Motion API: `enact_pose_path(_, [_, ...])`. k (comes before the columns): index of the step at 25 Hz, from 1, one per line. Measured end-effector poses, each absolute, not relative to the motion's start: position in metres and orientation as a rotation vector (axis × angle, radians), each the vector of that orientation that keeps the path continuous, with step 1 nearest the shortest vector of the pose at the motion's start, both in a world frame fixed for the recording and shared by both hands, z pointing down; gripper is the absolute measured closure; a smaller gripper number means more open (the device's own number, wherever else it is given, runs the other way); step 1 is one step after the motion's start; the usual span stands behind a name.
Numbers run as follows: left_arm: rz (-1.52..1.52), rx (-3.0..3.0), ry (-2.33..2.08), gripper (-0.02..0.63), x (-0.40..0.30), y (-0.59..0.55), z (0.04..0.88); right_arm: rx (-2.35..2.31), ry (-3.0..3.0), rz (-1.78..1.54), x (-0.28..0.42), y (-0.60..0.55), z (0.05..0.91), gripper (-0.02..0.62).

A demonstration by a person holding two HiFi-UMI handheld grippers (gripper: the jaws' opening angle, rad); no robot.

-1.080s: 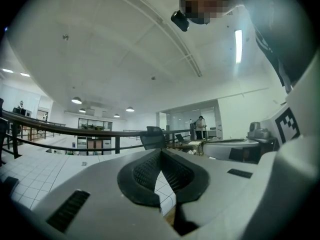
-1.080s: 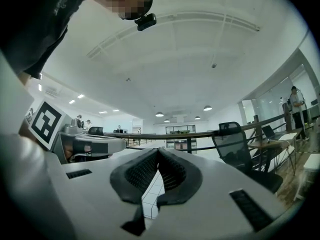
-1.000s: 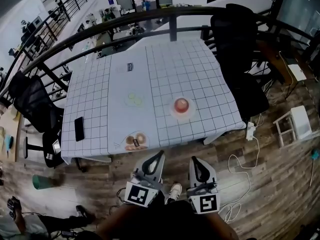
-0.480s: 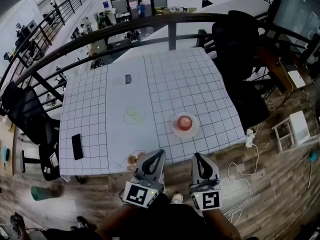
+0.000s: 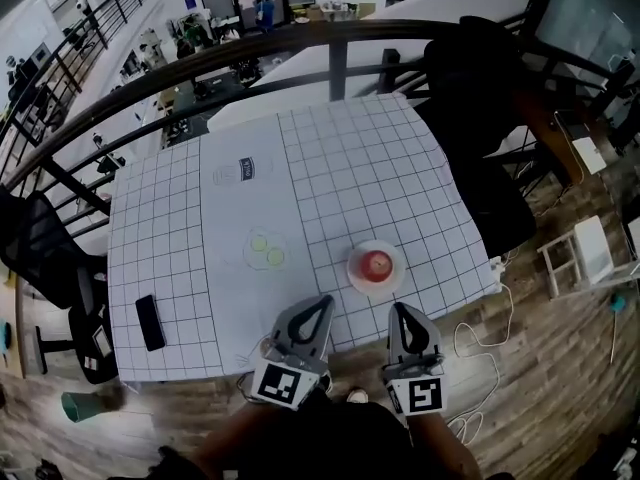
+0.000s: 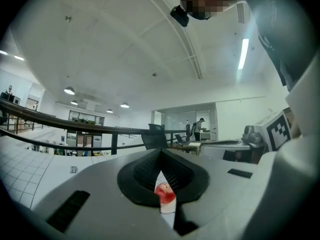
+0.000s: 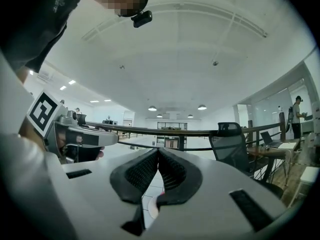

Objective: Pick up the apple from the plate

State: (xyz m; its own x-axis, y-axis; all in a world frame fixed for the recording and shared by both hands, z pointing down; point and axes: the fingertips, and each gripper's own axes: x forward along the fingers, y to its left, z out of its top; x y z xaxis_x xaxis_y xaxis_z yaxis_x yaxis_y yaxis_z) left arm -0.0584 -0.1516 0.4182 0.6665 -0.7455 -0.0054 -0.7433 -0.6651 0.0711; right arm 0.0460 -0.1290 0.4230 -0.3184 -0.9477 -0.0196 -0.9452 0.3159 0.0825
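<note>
A red apple [image 5: 376, 264] sits on a small white plate [image 5: 392, 279] near the front edge of the white gridded table [image 5: 340, 168]. My left gripper [image 5: 322, 302] is held level over the table's front edge, left of the plate, jaws shut and empty. My right gripper [image 5: 399, 311] hangs just in front of the plate, also shut and empty. In the left gripper view the apple [image 6: 164, 194] shows low through the slot under the closed jaws. The right gripper view shows only the plate's rim [image 7: 150, 208] under its closed jaws.
A black phone [image 5: 149, 322] lies at the table's front left. A clear dish with green slices [image 5: 266, 250] sits mid-table, a small label [image 5: 246, 169] farther back. Black chairs [image 5: 470, 78] [image 5: 40, 258] flank the table, with a dark railing [image 5: 338, 40] behind. A white stool [image 5: 585, 253] and cable [image 5: 475, 338] are on the floor at right.
Both grippers have come forward side by side to the table's front edge. The table and apple plate now lie closer, and the snack dish at the edge is hidden under the left gripper.
</note>
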Motion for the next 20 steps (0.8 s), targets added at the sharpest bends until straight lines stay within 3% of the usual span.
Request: enact_pose_path(20, [0.073, 2.858, -1.136, 0.595, -0.031, -0.206, 0.471, 1.793, -2.449, -0.028, 0.052, -0.182, 0.473, 0.572])
